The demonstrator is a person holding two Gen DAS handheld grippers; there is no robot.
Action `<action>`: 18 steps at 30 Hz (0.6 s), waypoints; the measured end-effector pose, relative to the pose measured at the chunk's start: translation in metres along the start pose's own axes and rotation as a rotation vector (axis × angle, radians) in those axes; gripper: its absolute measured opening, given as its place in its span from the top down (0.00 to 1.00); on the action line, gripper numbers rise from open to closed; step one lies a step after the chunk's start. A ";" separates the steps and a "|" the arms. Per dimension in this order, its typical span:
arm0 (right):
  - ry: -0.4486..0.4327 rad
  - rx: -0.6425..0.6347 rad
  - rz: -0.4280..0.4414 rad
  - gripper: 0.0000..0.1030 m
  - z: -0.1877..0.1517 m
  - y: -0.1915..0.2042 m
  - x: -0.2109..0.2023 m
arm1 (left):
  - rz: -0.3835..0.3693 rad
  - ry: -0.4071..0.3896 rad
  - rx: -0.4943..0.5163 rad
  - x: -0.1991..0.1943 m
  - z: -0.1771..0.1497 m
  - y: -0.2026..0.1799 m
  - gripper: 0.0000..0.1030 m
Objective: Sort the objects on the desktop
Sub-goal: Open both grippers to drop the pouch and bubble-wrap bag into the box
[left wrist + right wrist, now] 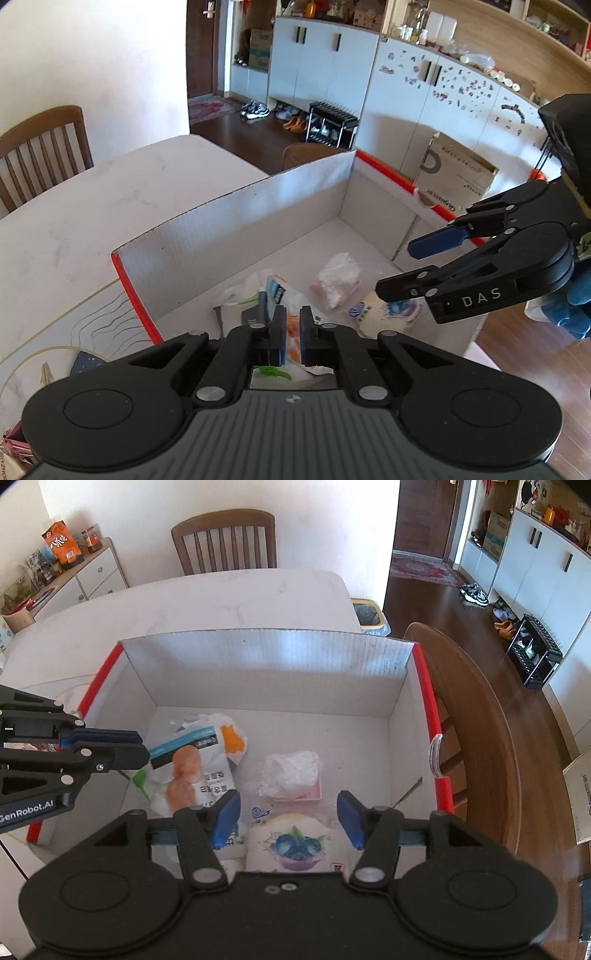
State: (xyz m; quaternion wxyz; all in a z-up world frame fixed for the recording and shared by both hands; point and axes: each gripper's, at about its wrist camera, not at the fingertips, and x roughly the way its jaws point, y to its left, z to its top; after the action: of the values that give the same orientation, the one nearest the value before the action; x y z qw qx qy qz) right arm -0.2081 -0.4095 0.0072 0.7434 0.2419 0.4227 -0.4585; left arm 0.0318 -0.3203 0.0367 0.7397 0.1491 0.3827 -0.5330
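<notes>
White cardboard box (266, 672) on the counter (221, 602), both claws above it.
Inside the box lie a blueberry packet (295, 849), snack bag (192, 771) and tissue pack (291, 771); left claw (292, 334) clenched and empty, right claw (288, 818) released over the blueberry packet.

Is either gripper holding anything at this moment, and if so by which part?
Nothing is held. The left gripper is shut on nothing; the right gripper stands open above the blueberry packet in the box.
</notes>
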 end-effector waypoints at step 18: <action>-0.125 -0.022 0.015 0.26 -0.017 0.026 -0.047 | -0.025 -0.069 0.016 -0.041 -0.018 -0.002 0.93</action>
State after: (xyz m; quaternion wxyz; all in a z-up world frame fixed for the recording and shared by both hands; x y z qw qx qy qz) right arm -0.2023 -0.3622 0.0376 0.7743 0.2078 0.3789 -0.4624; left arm 0.0169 -0.2819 0.0544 0.7446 0.1315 0.3545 -0.5501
